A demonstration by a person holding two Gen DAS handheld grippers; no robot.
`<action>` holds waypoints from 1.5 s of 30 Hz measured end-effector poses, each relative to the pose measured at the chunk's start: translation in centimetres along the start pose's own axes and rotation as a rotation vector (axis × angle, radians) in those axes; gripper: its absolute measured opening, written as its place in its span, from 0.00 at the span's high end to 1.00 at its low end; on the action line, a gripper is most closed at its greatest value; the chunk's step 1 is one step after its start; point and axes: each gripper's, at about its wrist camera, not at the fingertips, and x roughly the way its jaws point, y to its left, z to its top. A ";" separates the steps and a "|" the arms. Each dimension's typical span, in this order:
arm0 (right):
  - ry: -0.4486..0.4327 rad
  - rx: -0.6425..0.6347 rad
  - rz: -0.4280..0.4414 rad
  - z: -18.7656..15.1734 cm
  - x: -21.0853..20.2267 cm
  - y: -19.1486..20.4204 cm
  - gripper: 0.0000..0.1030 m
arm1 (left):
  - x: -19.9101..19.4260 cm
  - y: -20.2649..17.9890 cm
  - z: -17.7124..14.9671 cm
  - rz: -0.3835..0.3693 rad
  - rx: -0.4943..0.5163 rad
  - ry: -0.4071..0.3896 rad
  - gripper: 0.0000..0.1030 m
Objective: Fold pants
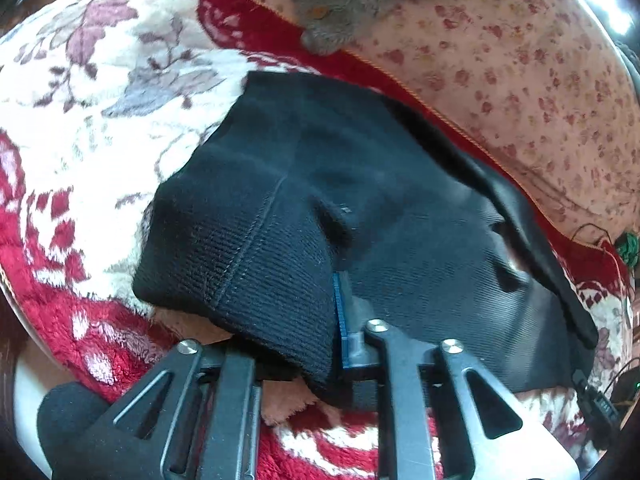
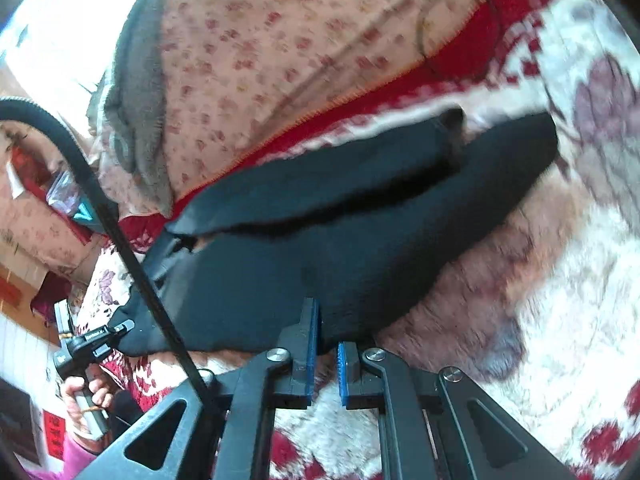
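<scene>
The black knit pants [image 1: 320, 208] lie on a red and white floral blanket [image 1: 100, 120]. My left gripper [image 1: 324, 332] is shut on a thick bunch of the ribbed cuff end; only its right blue pad [image 1: 341, 312] shows, the left finger is buried in cloth. In the right wrist view the pants [image 2: 320, 248] stretch across the middle, folded on themselves. My right gripper [image 2: 328, 354] sits at their near edge with blue pads [image 2: 313, 344] slightly apart; cloth hangs over the tips, and the gap below shows only blanket. The left gripper [image 2: 120, 328] appears at the far left, holding the pants' other end.
A pink floral quilt [image 1: 520, 80] lies beyond the blanket's red border, with a grey fleece garment [image 1: 352, 0] on it. A black cable [image 2: 104, 216] crosses the right wrist view on the left. Room clutter shows at the far left.
</scene>
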 end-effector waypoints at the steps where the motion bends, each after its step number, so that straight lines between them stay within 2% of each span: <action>1: -0.001 0.017 0.012 -0.1 -0.2 -0.4 0.94 | -0.1 0.5 0.0 -0.025 -0.021 0.001 0.83; 3: -0.005 0.006 0.006 -0.3 -0.9 -0.3 0.92 | -0.6 1.2 0.1 -0.041 -0.039 0.004 0.79; 8: -0.004 -0.040 -0.004 -0.3 -2.6 0.2 0.90 | -2.1 2.6 -0.4 -0.003 -0.032 0.010 0.79; 12: -0.051 -0.069 0.071 0.1 -4.6 1.5 0.85 | -3.8 3.0 -1.2 0.071 -0.021 -0.009 0.79; 14: -0.074 -0.090 0.100 0.4 -5.0 2.4 0.78 | -4.6 3.1 -1.4 0.111 -0.022 -0.029 0.79; 16: -0.082 -0.094 0.104 0.9 -4.5 3.0 0.68 | -5.4 2.9 -1.6 0.170 -0.014 -0.050 0.79; 20: -0.067 -0.027 0.132 2.1 -2.0 2.7 0.67 | -8.0 2.6 -1.8 0.295 0.014 -0.170 0.79; 23: -0.051 0.052 0.128 2.8 -0.2 1.5 0.66 | -9.5 2.7 -1.5 0.255 0.004 -0.207 0.79; 29: -0.118 0.154 0.109 5.1 0.9 -1.0 0.64 | -8.1 -0.1 -0.5 0.171 0.029 -0.177 0.79; 30: -0.107 0.156 0.110 5.6 1.3 -1.3 0.67 | -7.4 -0.7 -0.5 0.153 0.034 -0.166 0.79; 31: -0.103 0.142 0.099 6.1 1.7 -1.5 0.73 | -6.9 -1.5 -0.4 0.145 0.037 -0.156 0.79; 33: -0.127 0.082 0.065 7.2 2.0 -1.4 0.92 | -5.8 -3.3 -0.4 0.114 0.056 -0.131 0.79; 34: -0.144 0.047 0.042 7.9 2.1 -1.3 0.93 | -5.4 -4.3 -0.6 0.104 0.074 -0.122 0.79; 40: -0.256 -0.030 -0.057 14.1 2.3 -1.8 0.95 | -2.6 -8.8 -1.2 0.059 0.151 -0.050 0.79; 42: -0.247 -0.013 -0.073 16.1 2.8 -2.7 0.95 | -2.0 -10.2 -1.5 0.038 0.166 -0.035 0.79; 44: -0.228 0.080 -0.012 17.0 2.4 -4.0 0.95 | -1.7 -11.5 -1.9 0.014 0.187 -0.027 0.79; 45: -0.229 0.100 0.019 16.8 1.8 -4.3 0.92 | -1.5 -12.2 -2.1 -0.003 0.204 -0.028 0.79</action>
